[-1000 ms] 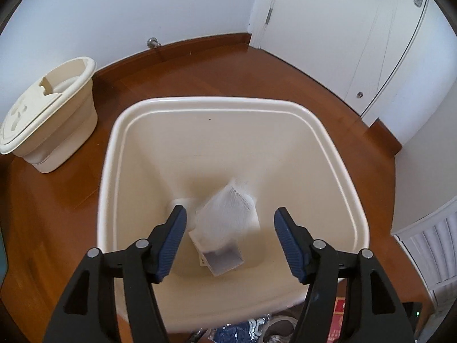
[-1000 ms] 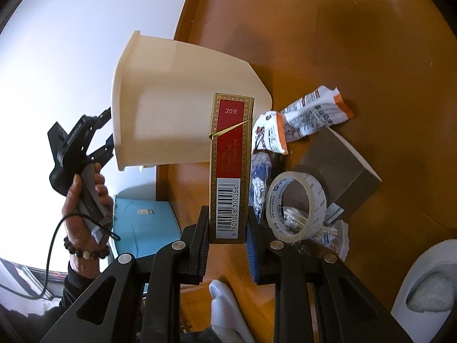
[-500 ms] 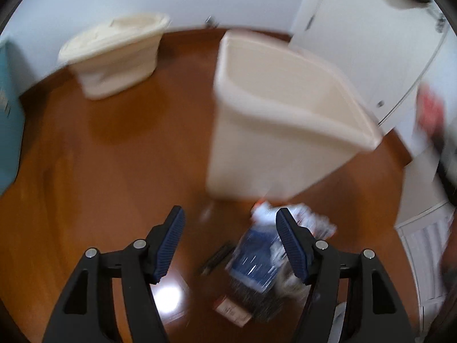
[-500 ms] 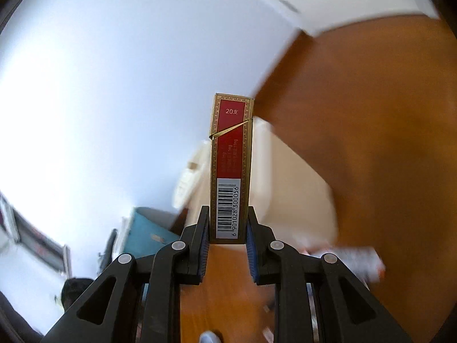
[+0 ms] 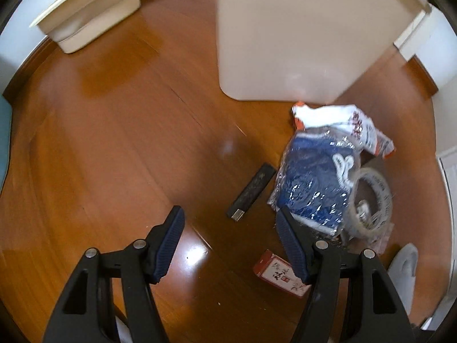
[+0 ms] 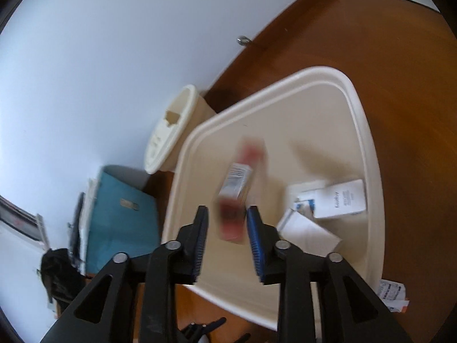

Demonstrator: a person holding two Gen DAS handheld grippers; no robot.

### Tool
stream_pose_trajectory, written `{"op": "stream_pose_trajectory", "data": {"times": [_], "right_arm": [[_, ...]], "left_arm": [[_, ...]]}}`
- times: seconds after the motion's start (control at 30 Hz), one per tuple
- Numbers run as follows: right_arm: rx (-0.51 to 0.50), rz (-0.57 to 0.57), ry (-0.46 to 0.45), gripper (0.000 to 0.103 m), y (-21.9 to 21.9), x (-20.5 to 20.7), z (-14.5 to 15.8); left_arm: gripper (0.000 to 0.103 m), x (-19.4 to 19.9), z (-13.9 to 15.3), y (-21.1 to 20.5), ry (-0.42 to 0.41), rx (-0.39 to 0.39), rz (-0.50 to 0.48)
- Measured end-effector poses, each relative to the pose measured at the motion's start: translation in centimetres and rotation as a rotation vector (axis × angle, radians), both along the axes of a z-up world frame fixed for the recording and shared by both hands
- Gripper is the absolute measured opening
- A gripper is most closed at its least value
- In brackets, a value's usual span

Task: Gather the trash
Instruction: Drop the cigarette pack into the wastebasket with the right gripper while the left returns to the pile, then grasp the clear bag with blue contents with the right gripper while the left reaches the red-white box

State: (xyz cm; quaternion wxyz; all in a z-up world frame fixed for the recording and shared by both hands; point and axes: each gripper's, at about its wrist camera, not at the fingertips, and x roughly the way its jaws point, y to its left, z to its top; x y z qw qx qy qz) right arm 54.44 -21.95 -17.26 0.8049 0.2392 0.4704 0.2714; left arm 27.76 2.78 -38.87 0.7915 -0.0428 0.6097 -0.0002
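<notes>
Over the bin (image 6: pixel 368 154), right gripper (image 6: pixel 227 224) jaws are opening, red carton (image 6: pixel 238 188) dropping free. Left gripper (image 5: pixel 228 240) half open, empty, above floor trash: foil bag (image 5: pixel 314 183) light, crinkly, slippery; pinch an edge.

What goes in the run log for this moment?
right gripper: fingers opening, red box dropping into cream bin | left gripper: open, empty, over floor trash

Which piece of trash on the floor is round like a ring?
The clear tape roll, beside the shiny blue crinkly wrapper. It is a see-through hoop; the black stick and red-and-white box are straight-edged.
</notes>
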Motion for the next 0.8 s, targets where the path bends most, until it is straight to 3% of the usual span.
{"op": "stream_pose_trajectory", "data": {"times": [0.03, 0.17, 0.23, 0.3, 0.37, 0.47, 0.57, 0.67, 0.8], "right_arm": [[-0.006, -0.005, 0.006, 0.046, -0.4, 0.0, -0.3], [0.016, 0.002, -0.055, 0.054, -1.6, -2.9, 0.4], [0.096, 0.032, -0.128, 0.070, -3.3, -6.1, 1.6], [0.161, 0.031, -0.183, 0.078, -5.5, -9.5, 1.8], [0.228, 0.040, -0.196, 0.080, -7.3, -12.2, 1.0], [0.302, 0.051, -0.102, 0.082, -9.5, -15.2, -3.4], [0.255, 0.018, 0.127, 0.082, -10.5, -14.7, -11.7], [0.224, -0.026, 0.277, 0.082, -10.6, -13.1, -17.9], [0.235, -0.009, 0.367, 0.082, -9.6, -12.0, -22.1]], "left_arm": [[0.065, -0.1, -0.4, 0.0, 0.005, 0.004, -0.014], [0.065, 0.6, -1.0, -0.5, 0.014, 0.017, -0.068], [0.065, 1.0, -1.0, -0.9, 0.007, 0.035, -0.097], [0.065, 1.3, -1.3, -0.8, 0.006, 0.040, -0.103], [0.065, 1.5, -1.5, -0.4, 0.010, 0.032, -0.079], [0.065, 1.6, -1.9, 0.1, 0.013, 0.018, -0.047], [0.065, 1.6, -2.5, 0.2, 0.027, 0.006, -0.033], [0.065, 1.4, -2.7, 0.0, 0.033, 0.002, -0.033], [0.065, 1.3, -2.8, 0.0, 0.035, 0.000, -0.035]]}}
